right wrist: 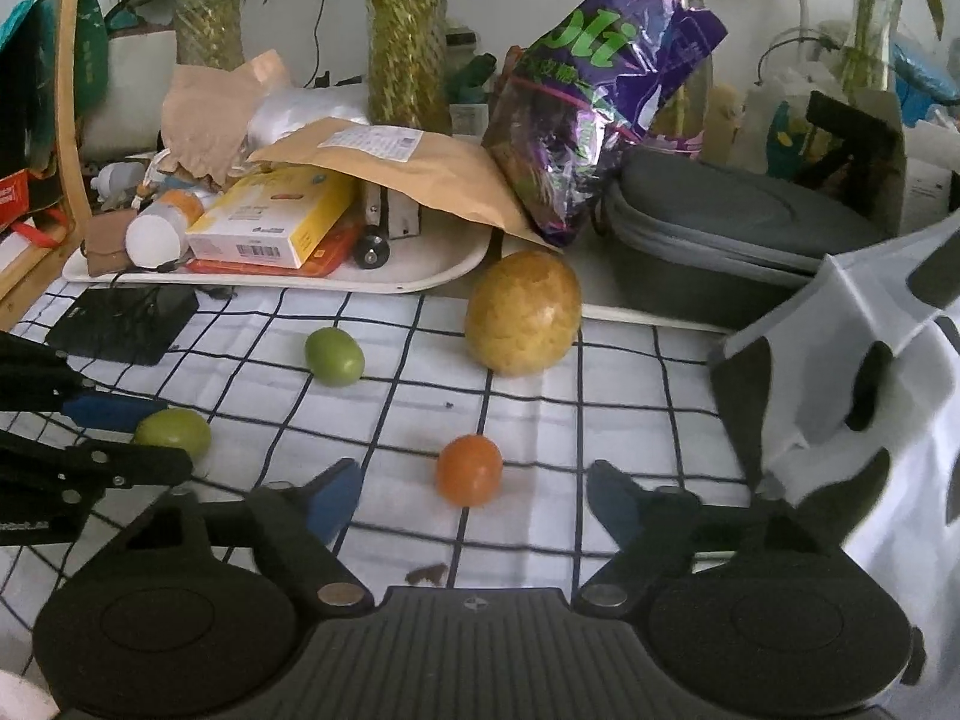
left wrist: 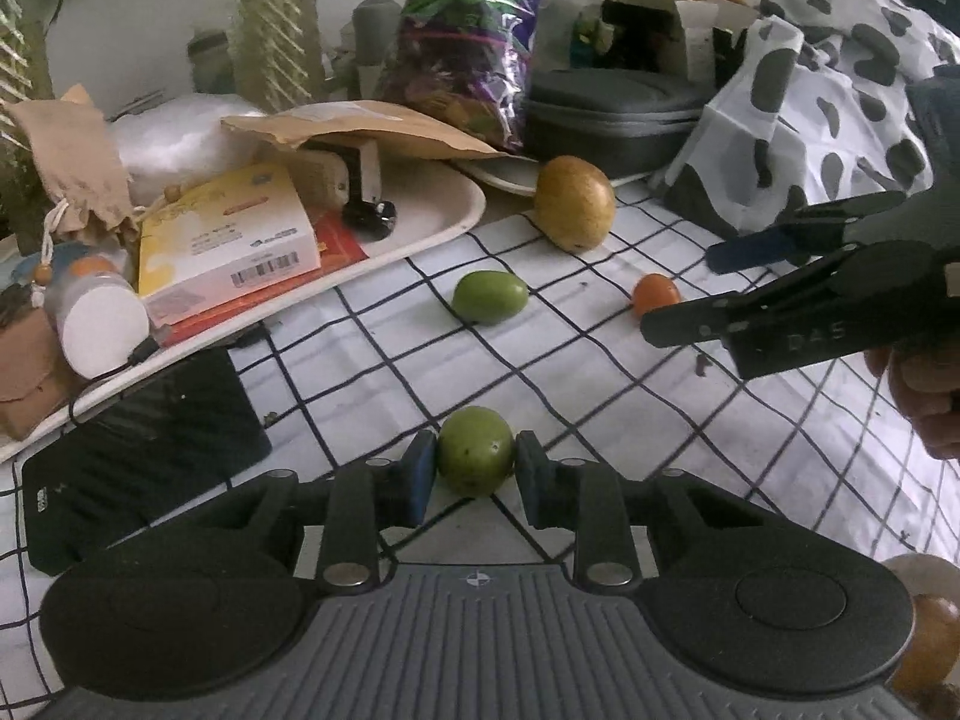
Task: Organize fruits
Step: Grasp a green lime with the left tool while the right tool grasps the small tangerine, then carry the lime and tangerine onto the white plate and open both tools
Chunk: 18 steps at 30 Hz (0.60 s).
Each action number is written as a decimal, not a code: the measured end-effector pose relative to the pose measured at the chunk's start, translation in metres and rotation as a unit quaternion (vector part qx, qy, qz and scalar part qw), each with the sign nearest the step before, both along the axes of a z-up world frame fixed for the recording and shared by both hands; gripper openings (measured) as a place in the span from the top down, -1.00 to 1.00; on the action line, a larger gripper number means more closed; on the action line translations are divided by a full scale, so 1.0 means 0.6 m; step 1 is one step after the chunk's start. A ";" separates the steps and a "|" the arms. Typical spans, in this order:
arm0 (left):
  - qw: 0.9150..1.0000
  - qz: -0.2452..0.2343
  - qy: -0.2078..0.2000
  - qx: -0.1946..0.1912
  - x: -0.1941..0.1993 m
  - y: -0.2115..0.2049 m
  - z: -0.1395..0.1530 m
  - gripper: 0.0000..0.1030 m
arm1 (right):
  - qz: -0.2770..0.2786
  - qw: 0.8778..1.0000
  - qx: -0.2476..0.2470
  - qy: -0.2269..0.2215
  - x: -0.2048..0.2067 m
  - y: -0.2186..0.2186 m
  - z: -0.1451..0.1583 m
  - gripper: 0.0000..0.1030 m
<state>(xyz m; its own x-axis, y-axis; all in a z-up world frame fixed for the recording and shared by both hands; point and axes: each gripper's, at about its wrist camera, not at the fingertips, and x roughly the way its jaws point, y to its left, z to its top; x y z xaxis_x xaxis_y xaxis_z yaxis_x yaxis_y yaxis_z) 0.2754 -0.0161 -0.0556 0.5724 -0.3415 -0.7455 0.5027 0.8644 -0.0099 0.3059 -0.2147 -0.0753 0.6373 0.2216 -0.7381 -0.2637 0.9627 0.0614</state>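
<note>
Left gripper point(left wrist: 475, 468) clenched on a green fruit point(left wrist: 475, 450), both blue-padded fingers point(left wrist: 420, 474) pressing its sides; fruit round, matte green with small dark specks, resting on or just above the grid-patterned cloth point(left wrist: 600, 390). Same green fruit point(right wrist: 173, 432) seen from the right wrist view at far left, caught between the left gripper's fingers. Right gripper point(right wrist: 474, 501) released, jaws spread wide, with a small orange fruit point(right wrist: 469, 470) lying on the cloth between and slightly ahead of the fingertips, touching neither. Orange fruit smooth, glossy, evenly coloured, partly hidden behind the right gripper point(left wrist: 678, 288) in the left wrist view. Second green fruit point(left wrist: 490, 296), oval and smooth, alone on the cloth beyond the held one, well apart from both tools. Large yellow-brown fruit point(left wrist: 574, 203), egg-shaped with a finely mottled skin, at the far edge of the cloth, just beside a white tray point(left wrist: 432, 222). Tray loaded with a yellow box point(left wrist: 228, 240), a brown envelope point(left wrist: 360, 132) and other small items. Purple bag point(right wrist: 600, 90) and grey zipped case point(right wrist: 720, 240) behind the large fruit. Spotted white cloth point(left wrist: 840, 90) at right.
</note>
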 end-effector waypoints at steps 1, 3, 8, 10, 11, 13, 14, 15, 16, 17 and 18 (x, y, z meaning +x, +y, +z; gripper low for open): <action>1.000 0.001 0.000 0.000 0.001 0.002 0.000 0.46 | 0.003 1.000 -0.001 -0.001 0.004 0.002 -0.003 -0.28; 1.000 0.000 0.001 -0.001 0.002 0.003 0.000 0.46 | 0.008 1.000 -0.002 0.002 0.013 0.006 -0.012 0.07; 1.000 -0.002 0.001 -0.001 0.000 0.005 0.001 0.46 | 0.009 1.000 0.001 0.005 0.019 0.006 -0.020 0.52; 1.000 -0.001 0.000 -0.001 -0.002 0.005 0.005 0.46 | 0.010 1.000 0.005 0.005 0.015 0.004 -0.015 0.53; 1.000 -0.001 -0.001 -0.003 -0.004 0.004 0.007 0.46 | 0.009 1.000 0.005 0.004 0.014 0.004 -0.012 0.53; 1.000 -0.004 -0.003 -0.005 -0.011 0.003 0.013 0.46 | 0.005 1.000 0.008 0.004 0.009 0.000 -0.006 0.54; 1.000 -0.004 -0.004 -0.006 -0.014 0.002 0.016 0.46 | 0.004 1.000 0.010 0.004 0.006 -0.001 -0.002 0.54; 1.000 -0.005 -0.006 -0.008 -0.018 0.001 0.020 0.46 | 0.002 1.000 0.013 0.004 0.003 -0.003 0.001 0.54; 1.000 -0.007 -0.006 -0.009 -0.023 0.000 0.023 0.46 | 0.002 1.000 0.017 0.002 -0.002 -0.004 0.006 0.54; 1.000 -0.007 -0.007 -0.010 -0.027 -0.001 0.025 0.46 | 0.002 1.000 0.020 0.001 -0.007 -0.005 0.012 0.54; 1.000 -0.008 -0.007 -0.010 -0.031 -0.002 0.028 0.46 | 0.002 1.000 0.021 -0.001 -0.012 -0.006 0.016 0.54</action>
<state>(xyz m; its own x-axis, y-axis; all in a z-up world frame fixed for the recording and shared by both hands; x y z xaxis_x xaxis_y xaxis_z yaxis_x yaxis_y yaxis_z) 0.2570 -0.0174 -0.0390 0.5780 -0.3647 -0.7300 0.5159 0.8564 -0.0193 0.2987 -0.2181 -0.0655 0.6376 0.2551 -0.7269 -0.2682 0.9581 0.1010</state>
